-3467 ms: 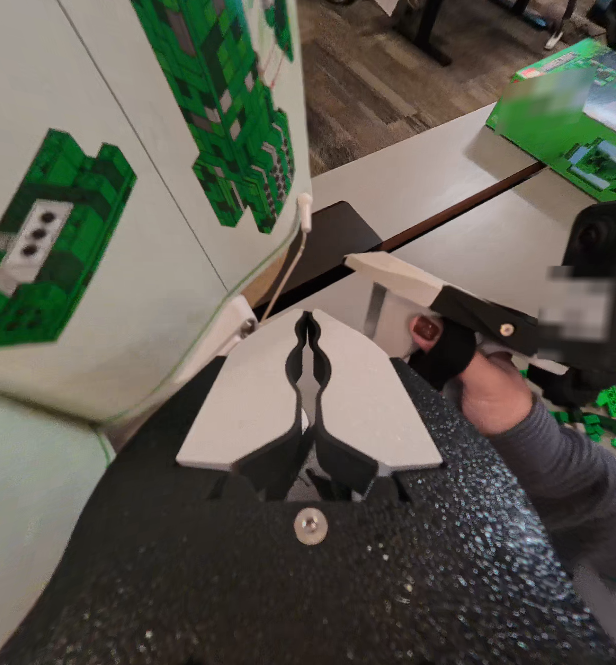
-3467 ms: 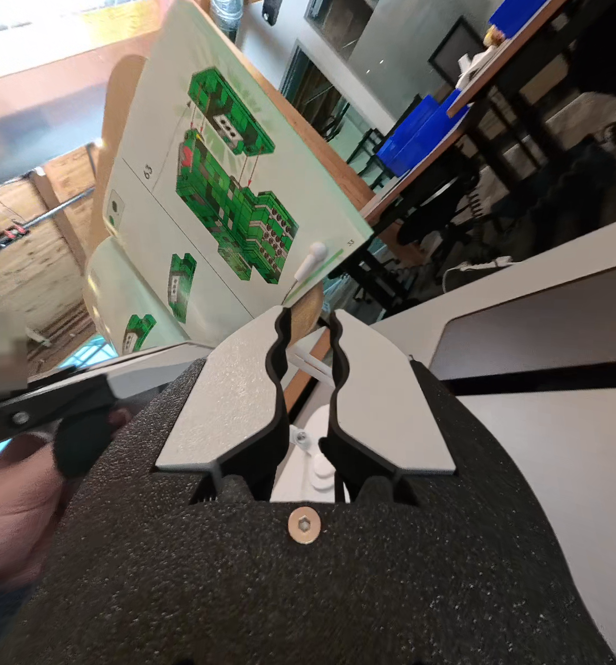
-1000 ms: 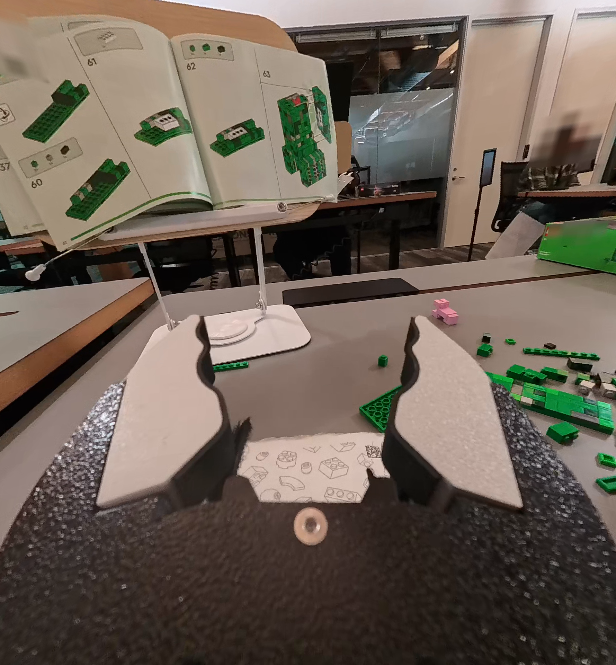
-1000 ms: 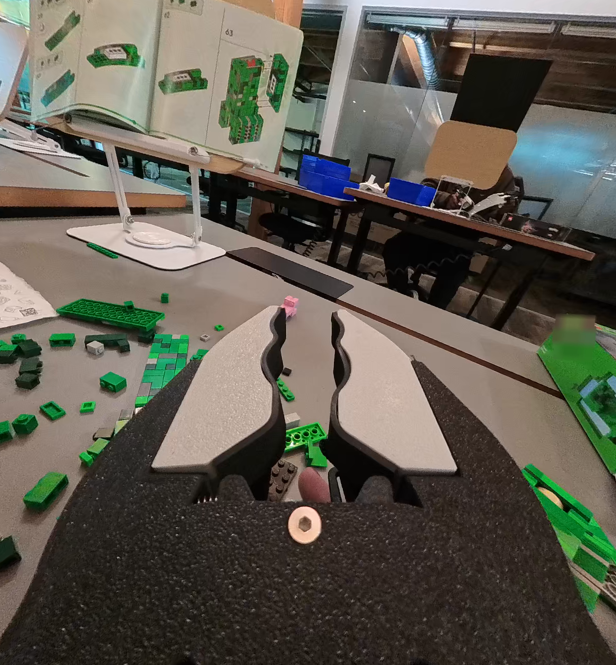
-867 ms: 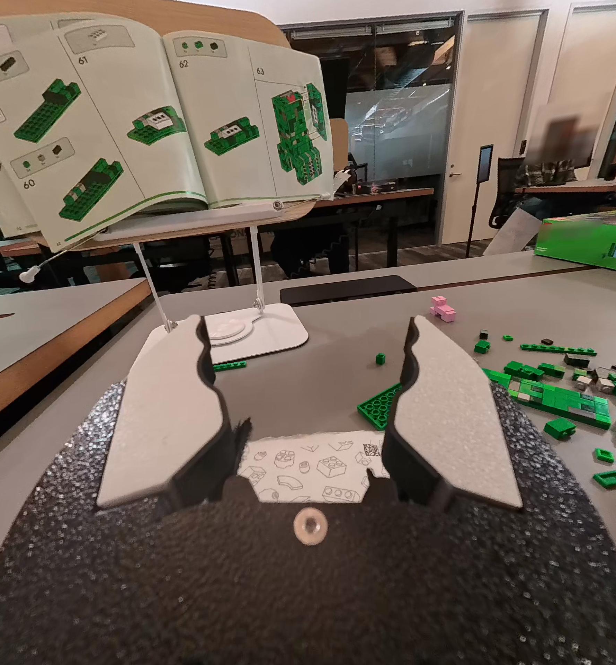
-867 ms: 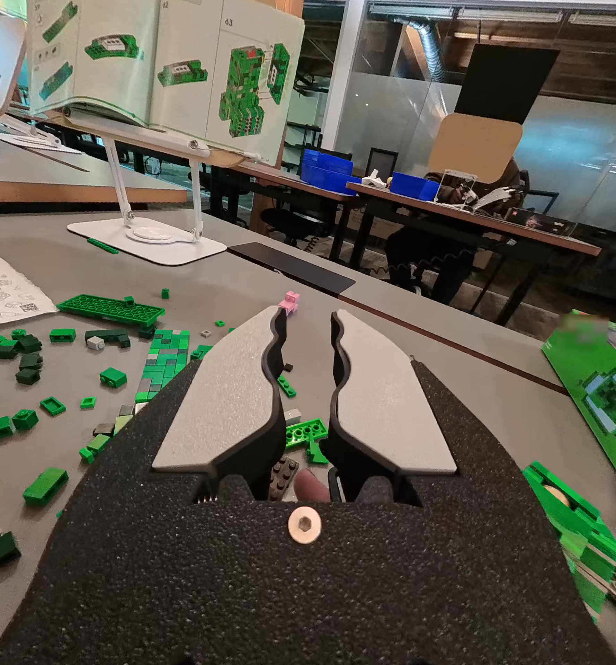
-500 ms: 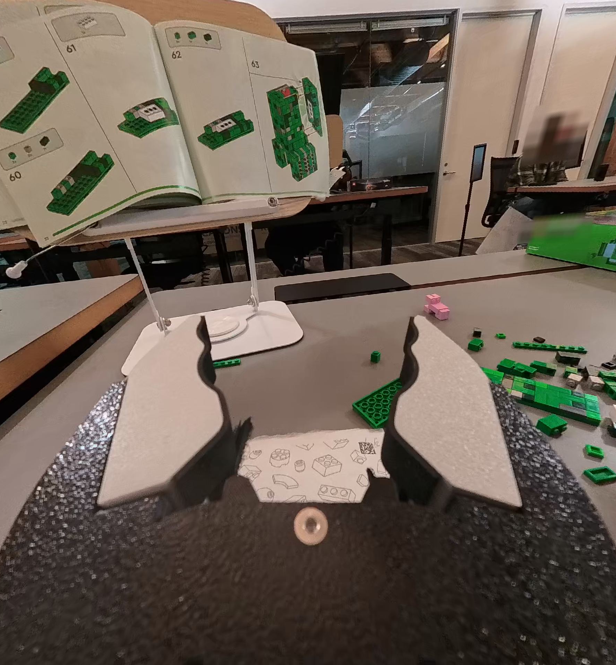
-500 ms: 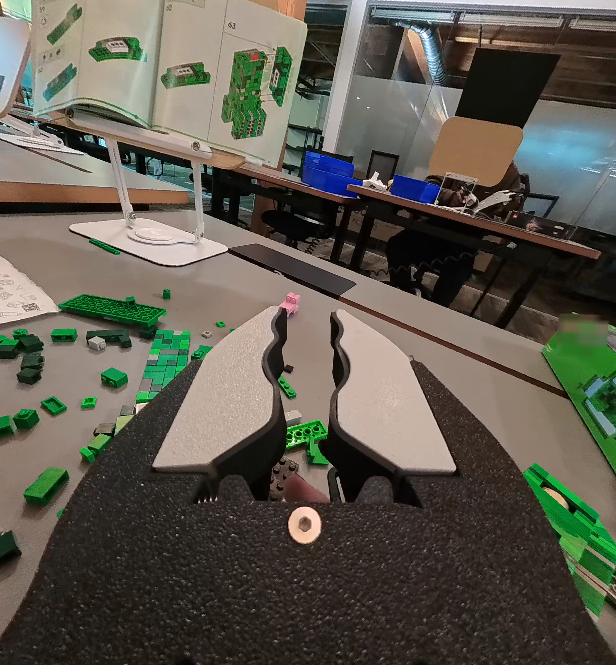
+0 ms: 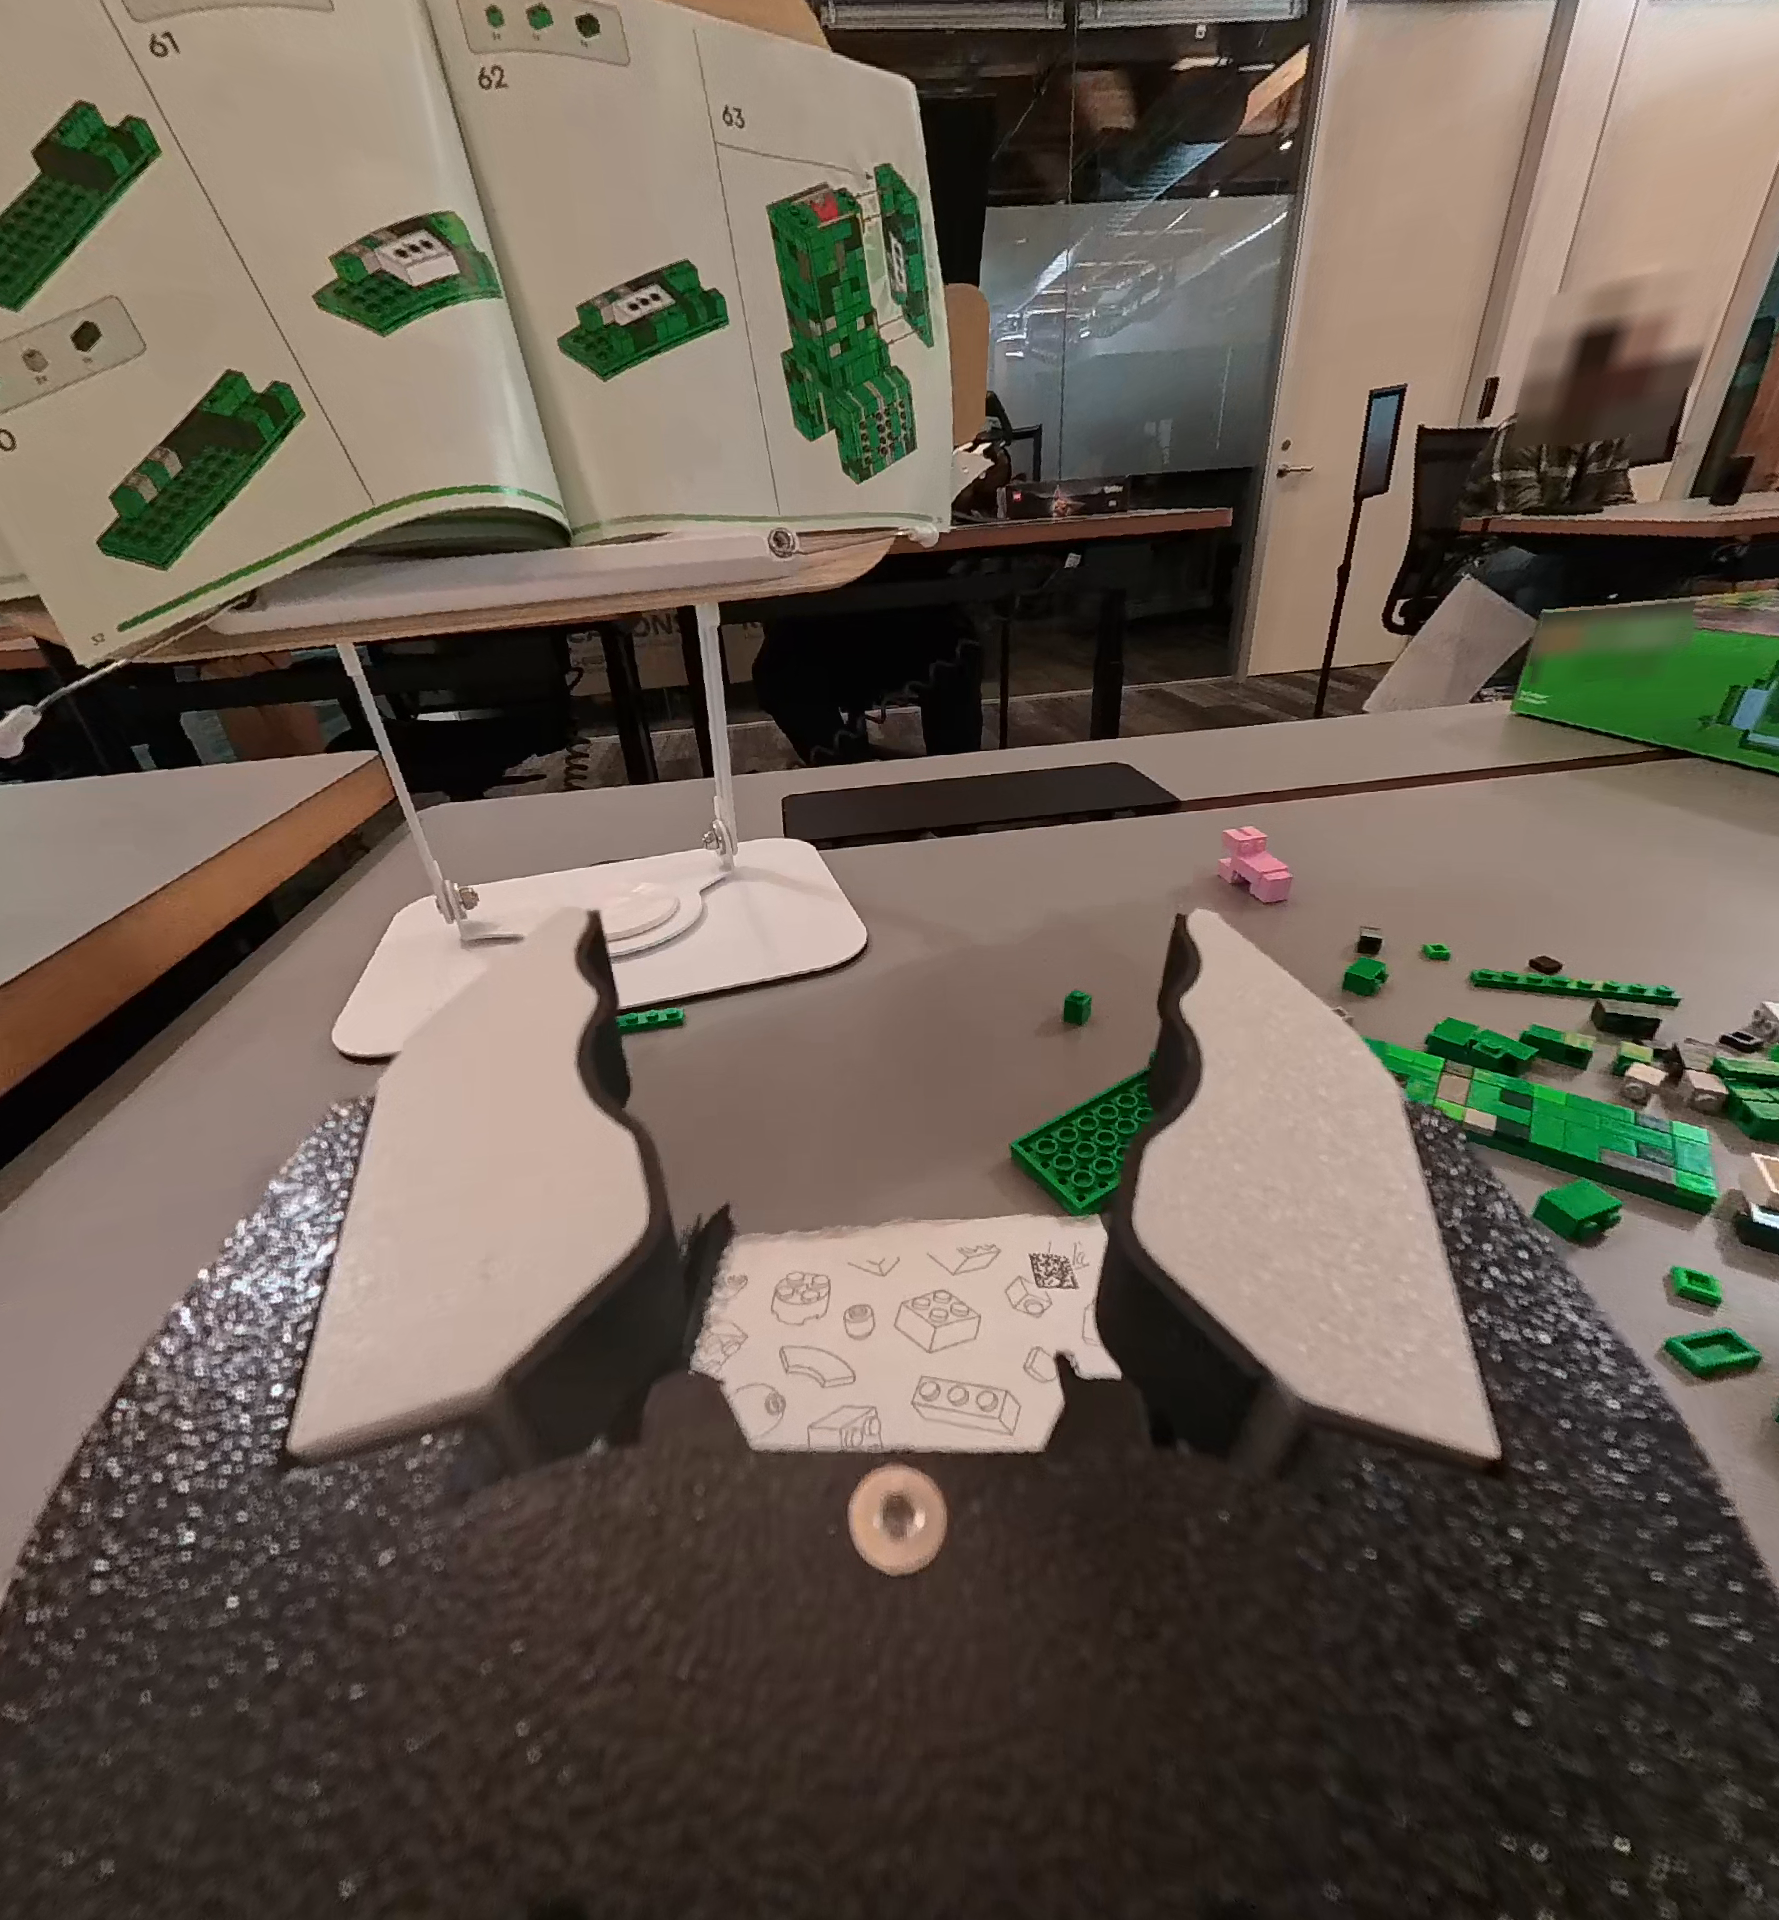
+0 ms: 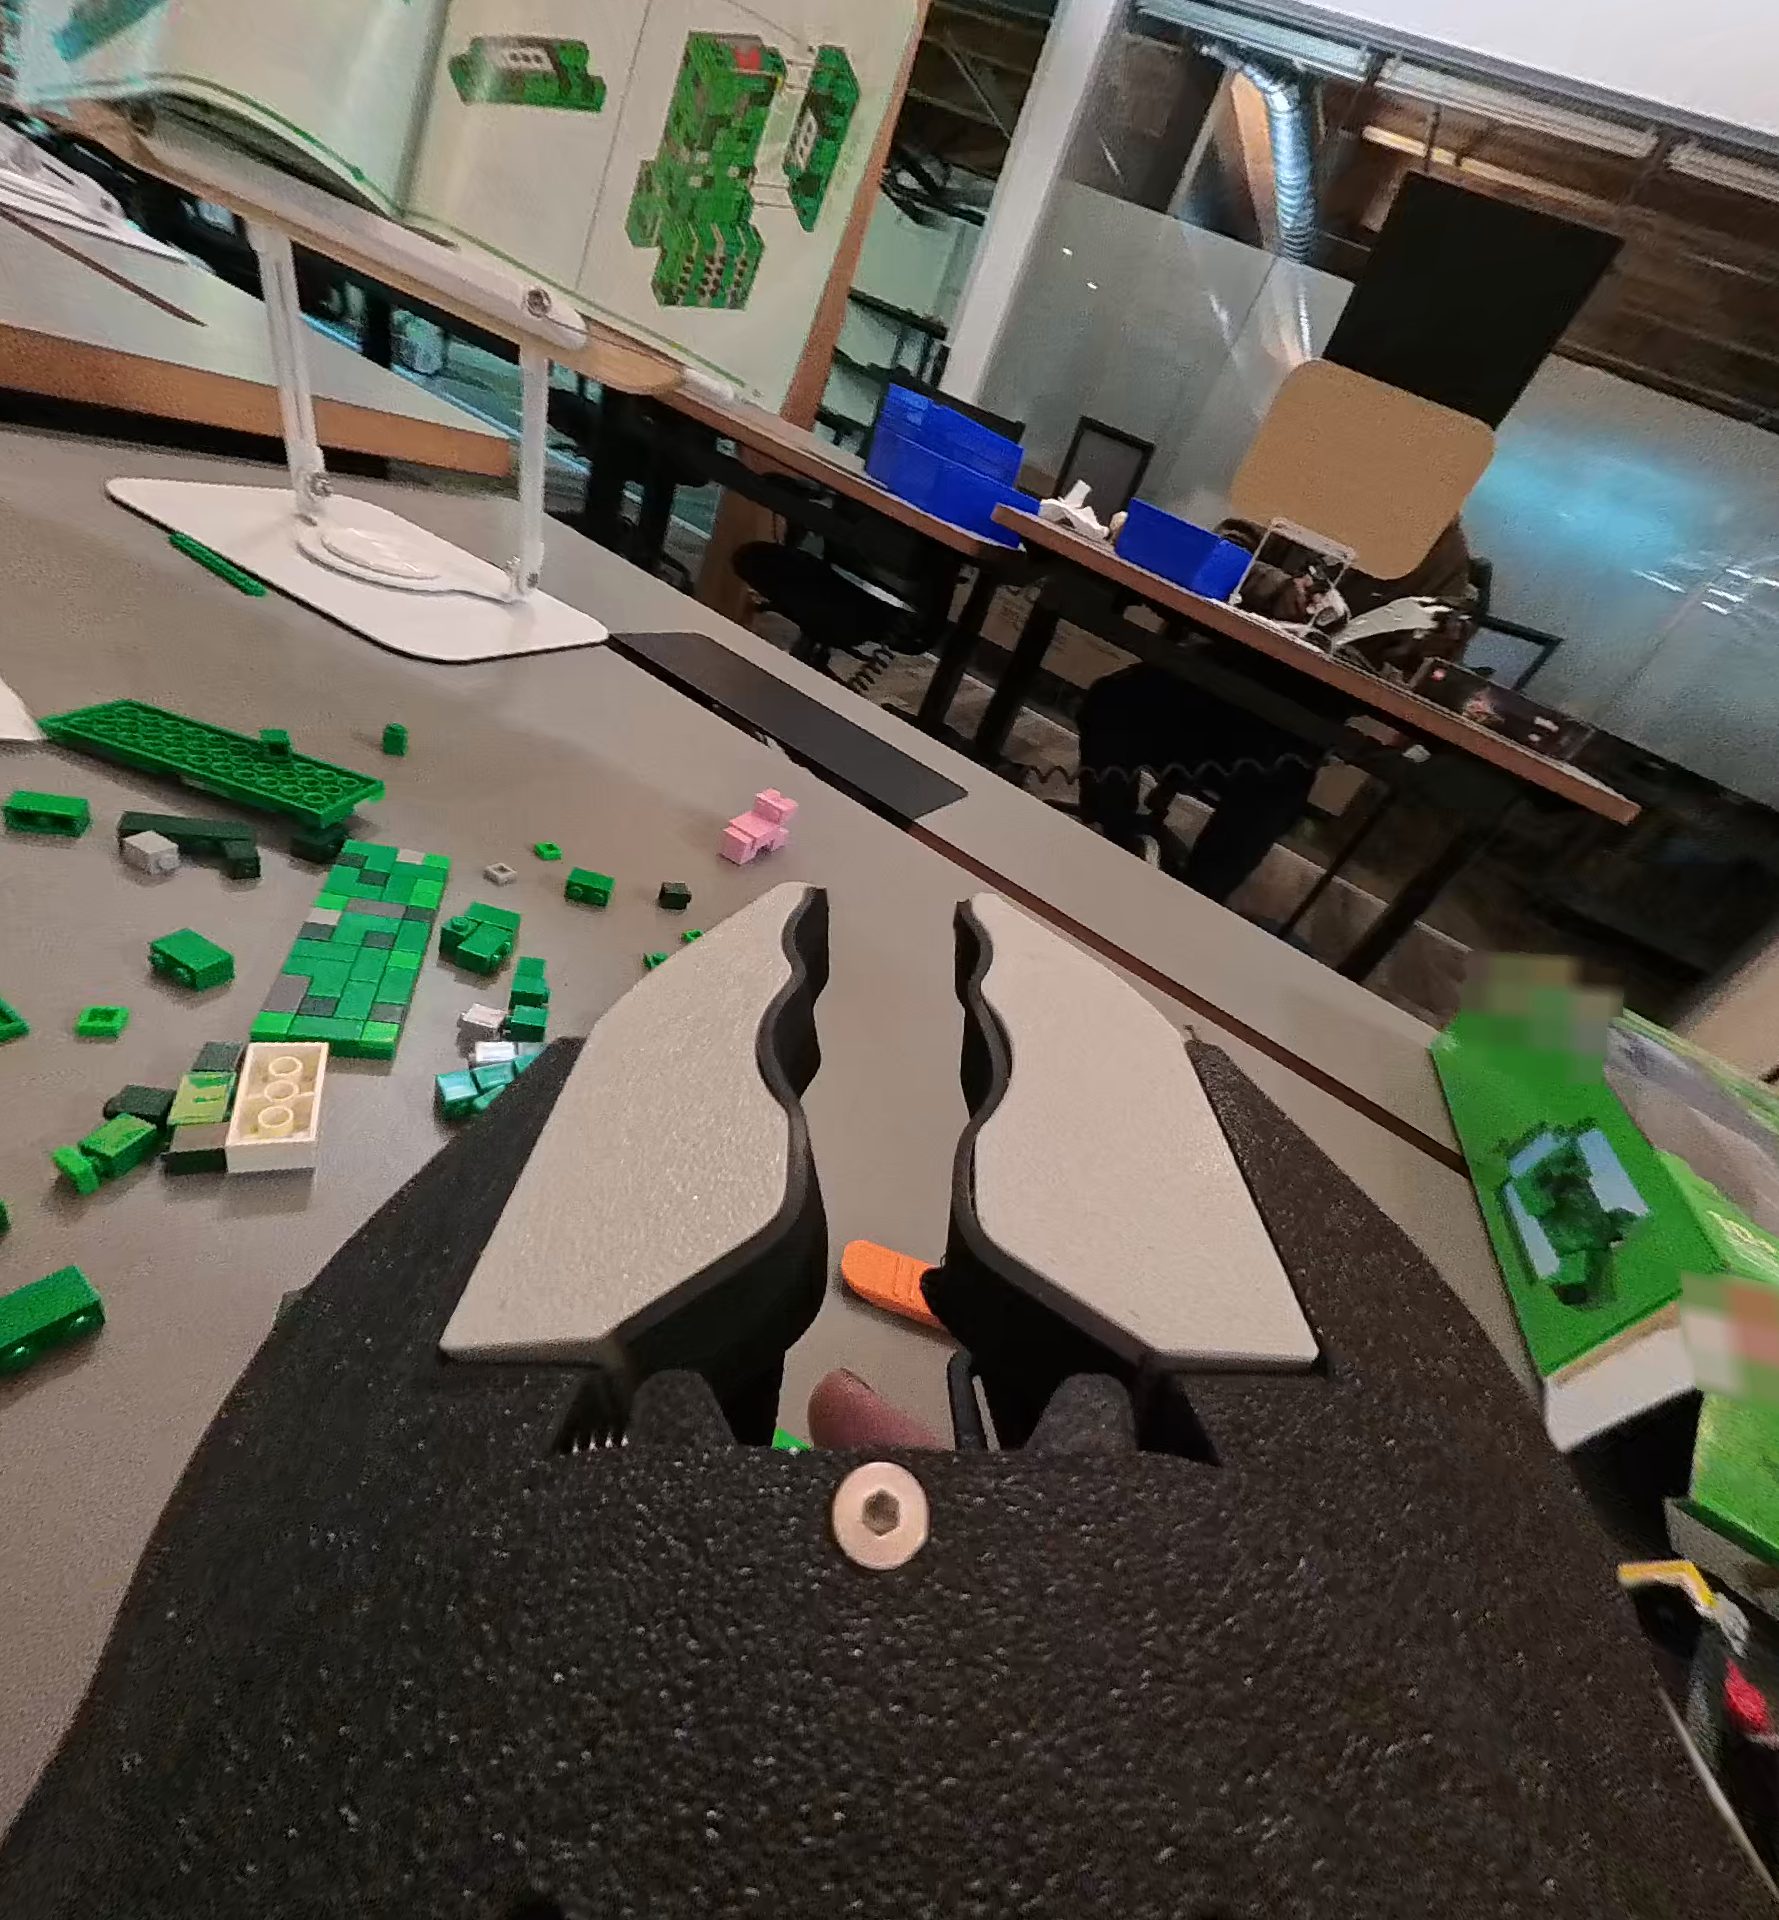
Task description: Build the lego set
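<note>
My left gripper (image 9: pixel 885 935) is wide open and empty, low over the grey table above a white paper bag (image 9: pixel 906 1330) printed with brick drawings. A green plate (image 9: pixel 1082 1143) lies stud-side down just inside its right finger. My right gripper (image 10: pixel 890 909) is empty, its jaws a narrow gap apart, above bare table right of the loose green bricks (image 10: pixel 490 935). A tiled green panel (image 10: pixel 355 956) and a white brick (image 10: pixel 277 1107) lie to its left. An orange brick separator (image 10: pixel 885 1283) shows under its jaws. The open instruction booklet (image 9: pixel 552 312) rests on a white stand (image 9: pixel 760 925).
A pink pig figure (image 9: pixel 1254 862) stands behind the bricks, also in the right wrist view (image 10: pixel 757 826). The green set box (image 10: pixel 1571 1195) lies at the table's right side. A black strip (image 9: pixel 978 800) is set in the table behind the stand. Other desks stand beyond. The orange brick separator (image 10: pixel 885 1283) lies some 12 cm from my right tips, 35 cm from my left tips.
Both grippers came down from the booklet to the table and the left one opened. In the last half second the right gripper swung right and tilted, bringing the orange separator and the box nearer.
</note>
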The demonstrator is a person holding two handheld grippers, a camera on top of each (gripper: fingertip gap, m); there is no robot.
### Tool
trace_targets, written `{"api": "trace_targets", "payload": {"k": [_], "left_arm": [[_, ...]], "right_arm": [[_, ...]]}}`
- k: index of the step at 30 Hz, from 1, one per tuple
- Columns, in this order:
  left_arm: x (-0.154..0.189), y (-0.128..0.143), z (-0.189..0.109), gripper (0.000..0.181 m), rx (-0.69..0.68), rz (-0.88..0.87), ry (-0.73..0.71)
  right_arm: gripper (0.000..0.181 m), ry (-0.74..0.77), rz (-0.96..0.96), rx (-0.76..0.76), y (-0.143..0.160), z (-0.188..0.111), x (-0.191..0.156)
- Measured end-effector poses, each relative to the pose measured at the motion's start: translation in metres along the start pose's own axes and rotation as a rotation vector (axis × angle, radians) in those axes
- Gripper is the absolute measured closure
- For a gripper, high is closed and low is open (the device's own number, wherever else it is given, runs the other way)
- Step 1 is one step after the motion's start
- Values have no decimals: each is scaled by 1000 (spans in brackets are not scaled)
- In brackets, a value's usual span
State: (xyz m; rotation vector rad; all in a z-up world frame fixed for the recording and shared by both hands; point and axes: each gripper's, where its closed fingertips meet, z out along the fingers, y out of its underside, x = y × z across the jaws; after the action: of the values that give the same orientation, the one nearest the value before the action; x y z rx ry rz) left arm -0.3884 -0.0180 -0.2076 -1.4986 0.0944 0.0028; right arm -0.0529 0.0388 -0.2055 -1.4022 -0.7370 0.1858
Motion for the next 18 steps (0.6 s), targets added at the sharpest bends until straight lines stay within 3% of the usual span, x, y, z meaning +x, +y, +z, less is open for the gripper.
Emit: {"api": "trace_targets", "payload": {"k": [9,18], "left_arm": [[-1,9,1,92,-60,-61,30],[-4,9,0,94,-56,-85,29]], "right_arm": [[158,-122,30,47,-4,-2,-14],[159,-141,-119,10,1,6,-39]]}}
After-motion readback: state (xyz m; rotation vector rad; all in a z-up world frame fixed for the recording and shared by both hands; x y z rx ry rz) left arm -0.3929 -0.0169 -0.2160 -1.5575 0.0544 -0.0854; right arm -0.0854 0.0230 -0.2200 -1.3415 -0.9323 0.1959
